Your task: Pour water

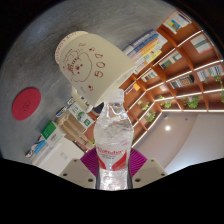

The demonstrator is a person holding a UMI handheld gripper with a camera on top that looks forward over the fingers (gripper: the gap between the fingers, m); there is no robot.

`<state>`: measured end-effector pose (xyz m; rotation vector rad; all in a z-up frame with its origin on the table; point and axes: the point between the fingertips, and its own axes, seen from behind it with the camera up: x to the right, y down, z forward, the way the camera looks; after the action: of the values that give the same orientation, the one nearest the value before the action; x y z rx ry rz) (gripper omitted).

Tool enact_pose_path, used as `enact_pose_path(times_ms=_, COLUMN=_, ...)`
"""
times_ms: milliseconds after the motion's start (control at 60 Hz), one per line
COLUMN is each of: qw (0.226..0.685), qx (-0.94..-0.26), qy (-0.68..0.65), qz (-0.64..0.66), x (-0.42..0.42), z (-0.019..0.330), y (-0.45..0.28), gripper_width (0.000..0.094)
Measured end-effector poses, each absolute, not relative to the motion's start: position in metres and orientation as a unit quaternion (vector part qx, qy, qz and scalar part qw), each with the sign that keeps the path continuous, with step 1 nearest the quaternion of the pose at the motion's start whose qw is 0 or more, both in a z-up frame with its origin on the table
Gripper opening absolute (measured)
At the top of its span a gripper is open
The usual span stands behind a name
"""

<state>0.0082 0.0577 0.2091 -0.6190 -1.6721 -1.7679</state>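
One clear plastic water bottle (pixel 112 150) filled the middle of the scene, standing upright between the two fingers of the hand-held gripper (pixel 112 168). The bottle carried a red and white label around its lower half, and its neck and pale cap pointed up toward the ceiling. Purple pads (pixel 152 160) lined the inner faces of the fingers, and both seemed to press against the bottle's sides at label height, so the gripper was closed on the bottle and held it.

Just above and behind the bottle's cap sat a cream-coloured cup (pixel 82 58), tilted, with a small cartoon face and the figure 500 printed on its side. Its handle (pixel 92 93) curved down toward the bottle's cap. Whether the cup touched the bottle could not be told.

To the right of the bottle rose wooden bookshelves (pixel 175 70), lit from within and stacked with books. To the left of the bottle, farther off, a round red sign (pixel 26 102) hung on a grey wall. Below that sign, level with the bottle's shoulder, lay a jumble of coloured boxes (pixel 60 132).
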Motion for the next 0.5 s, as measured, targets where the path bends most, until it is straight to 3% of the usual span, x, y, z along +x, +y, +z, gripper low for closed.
enact_pose_path(times_ms=133, qw=0.302, qx=-0.225, qy=-0.641, qz=-0.669, x=0.006, z=0.202, y=0.059, gripper_width=0.0391)
enact_pose_path(times_ms=250, qw=0.34, qx=-0.267, qy=-0.626, qz=-0.648, x=0.011, z=0.203, y=0.055, gripper_width=0.0391)
enact_pose_path(times_ms=350, qw=0.423, qx=-0.394, qy=-0.561, qz=-0.593, x=0.029, z=0.207, y=0.043, gripper_width=0.039)
enact_pose_path(times_ms=500, qw=0.545, qx=-0.605, qy=-0.431, qz=-0.387, x=0.05, z=0.186, y=0.032, gripper_width=0.039)
